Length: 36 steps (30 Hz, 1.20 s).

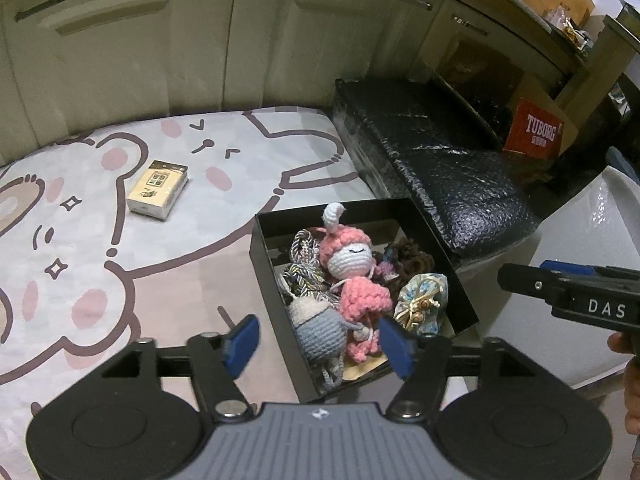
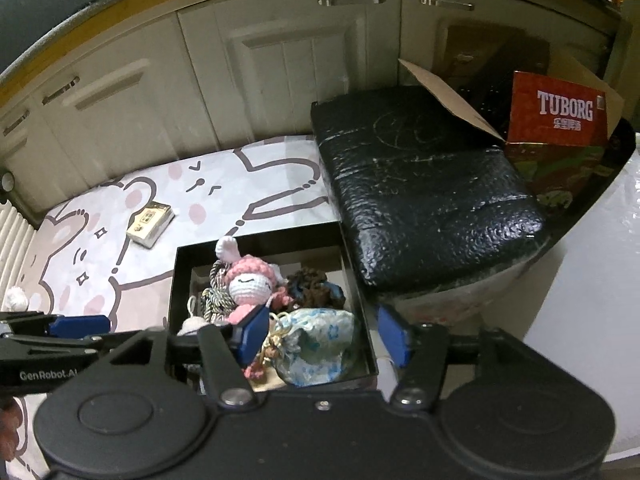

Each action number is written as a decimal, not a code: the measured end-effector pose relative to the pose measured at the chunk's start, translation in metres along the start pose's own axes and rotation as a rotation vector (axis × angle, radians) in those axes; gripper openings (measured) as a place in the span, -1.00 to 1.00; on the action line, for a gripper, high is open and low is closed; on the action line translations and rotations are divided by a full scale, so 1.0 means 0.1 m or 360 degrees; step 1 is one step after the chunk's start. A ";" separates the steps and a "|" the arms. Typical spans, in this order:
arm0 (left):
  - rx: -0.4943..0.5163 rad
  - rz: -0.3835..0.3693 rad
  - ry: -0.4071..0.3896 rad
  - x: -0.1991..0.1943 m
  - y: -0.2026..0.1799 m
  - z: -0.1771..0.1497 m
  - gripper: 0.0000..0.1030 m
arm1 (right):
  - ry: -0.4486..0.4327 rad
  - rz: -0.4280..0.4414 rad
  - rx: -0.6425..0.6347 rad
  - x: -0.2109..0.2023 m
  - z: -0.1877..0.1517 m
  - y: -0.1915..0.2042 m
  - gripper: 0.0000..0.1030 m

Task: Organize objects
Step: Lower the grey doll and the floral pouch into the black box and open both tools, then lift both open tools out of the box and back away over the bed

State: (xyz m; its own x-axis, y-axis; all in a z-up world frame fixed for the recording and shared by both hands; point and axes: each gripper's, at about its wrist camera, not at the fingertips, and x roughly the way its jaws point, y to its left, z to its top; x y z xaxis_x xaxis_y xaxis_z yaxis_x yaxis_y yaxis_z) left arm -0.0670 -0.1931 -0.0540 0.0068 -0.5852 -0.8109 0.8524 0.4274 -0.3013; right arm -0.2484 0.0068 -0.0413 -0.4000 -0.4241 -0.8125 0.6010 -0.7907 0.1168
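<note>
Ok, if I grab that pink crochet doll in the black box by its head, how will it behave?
The pink crochet doll looks like soft yarn, so the head should squash between the fingers, and it is probably light. Its limbs and cords would likely dangle and might snag the braided cord beside it in the black box.

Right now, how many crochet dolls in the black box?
2. The pink doll lies mid-box, its white ear poking above the far wall. The grey doll lies at the near-left corner of the black box. More may be buried underneath.
</note>
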 end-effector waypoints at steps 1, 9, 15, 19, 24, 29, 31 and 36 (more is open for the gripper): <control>0.0005 0.0004 -0.0003 -0.01 0.00 0.00 0.52 | -0.0003 0.0000 -0.0001 -0.01 -0.01 0.00 0.26; 0.0020 0.0054 -0.0039 -0.11 0.03 -0.03 0.89 | -0.0025 -0.0007 0.0001 -0.10 -0.08 -0.02 0.61; 0.0027 0.0080 -0.0040 -0.14 0.07 -0.04 1.00 | -0.0051 -0.0018 -0.0009 -0.15 -0.13 -0.04 0.86; 0.0039 0.0094 -0.0037 -0.13 0.09 -0.05 1.00 | -0.0075 -0.0019 -0.0023 -0.18 -0.18 -0.04 1.00; 0.0052 0.0108 -0.0043 -0.14 0.10 -0.05 1.00 | -0.0067 -0.0015 -0.0029 -0.18 -0.22 -0.07 1.00; 0.0069 0.0106 -0.0049 -0.14 0.12 -0.05 1.00 | -0.0066 -0.0024 -0.0044 -0.17 -0.25 -0.08 1.00; 0.0075 0.0101 -0.0050 -0.14 0.13 -0.05 1.00 | -0.0059 -0.0027 -0.0059 -0.16 -0.26 -0.07 1.00; 0.0079 0.0106 -0.0051 -0.13 0.14 -0.05 1.00 | -0.0044 -0.0032 -0.0073 -0.14 -0.27 -0.06 1.00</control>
State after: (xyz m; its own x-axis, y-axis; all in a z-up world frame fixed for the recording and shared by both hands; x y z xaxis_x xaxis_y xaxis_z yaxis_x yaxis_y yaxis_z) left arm -0.0576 -0.1758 -0.0499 0.0804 -0.5787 -0.8116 0.8744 0.4318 -0.2213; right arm -0.2279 0.0299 -0.0460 -0.4309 -0.4208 -0.7983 0.6234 -0.7784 0.0738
